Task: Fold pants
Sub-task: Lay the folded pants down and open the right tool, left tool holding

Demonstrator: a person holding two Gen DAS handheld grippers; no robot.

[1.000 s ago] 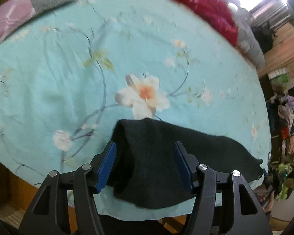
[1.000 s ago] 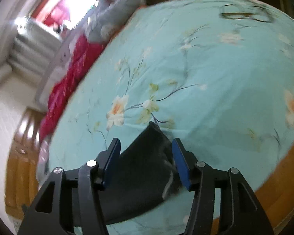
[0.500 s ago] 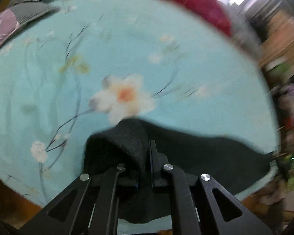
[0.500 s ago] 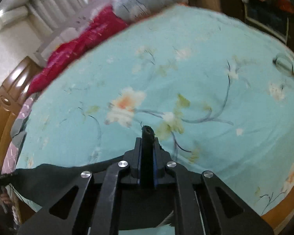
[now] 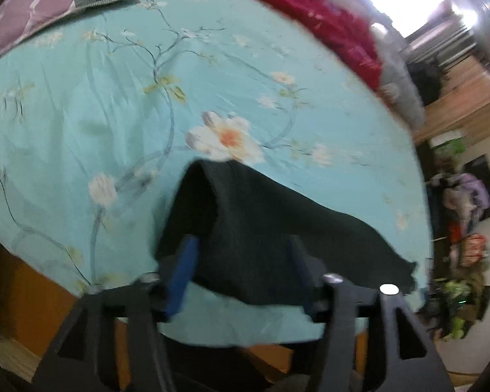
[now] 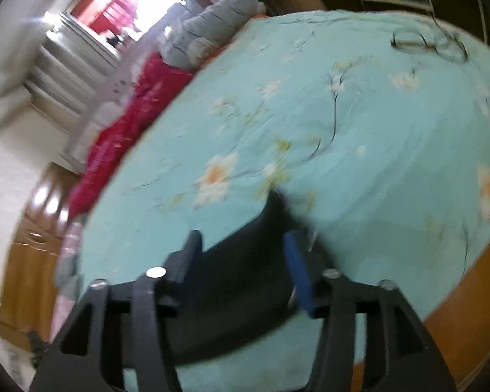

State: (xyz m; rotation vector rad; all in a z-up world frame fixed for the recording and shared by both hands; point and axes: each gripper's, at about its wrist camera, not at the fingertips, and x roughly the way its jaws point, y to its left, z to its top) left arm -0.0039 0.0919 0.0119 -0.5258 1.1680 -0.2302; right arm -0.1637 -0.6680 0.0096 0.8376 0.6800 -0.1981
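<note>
Turquoise bedding printed with pale blossoms and thin branches covers the bed point(image 5: 114, 104) that fills both views, its orange-brown wooden frame showing along the near edge. Closest to me, the left gripper point(image 5: 241, 271) hangs over that near edge with its jaws opening, blue pads spread and pressing on nothing, though dark cloth lies between and beyond them. The right gripper point(image 6: 243, 268) is the same: jaws opening, pads apart, cloth between them but not pinched. That cloth is the pants point(image 5: 277, 228), black or very dark, soft and matte, lying flat near the bed's near edge. Their long axis runs along that edge, across from one gripper to the other; in the left wrist view the far edge rises to a folded, rounded corner near the big white and orange flower point(image 5: 227, 140) and tapers off rightward to a ragged end. In the right wrist view the pants point(image 6: 238, 281) come to a raised point just beyond the fingers. Farther off, a purple and grey pillow point(image 5: 32, 13) sits at one corner, a crimson blanket point(image 5: 310, 16) lines the far side, and a bright window point(image 6: 130, 3) glares behind.
</note>
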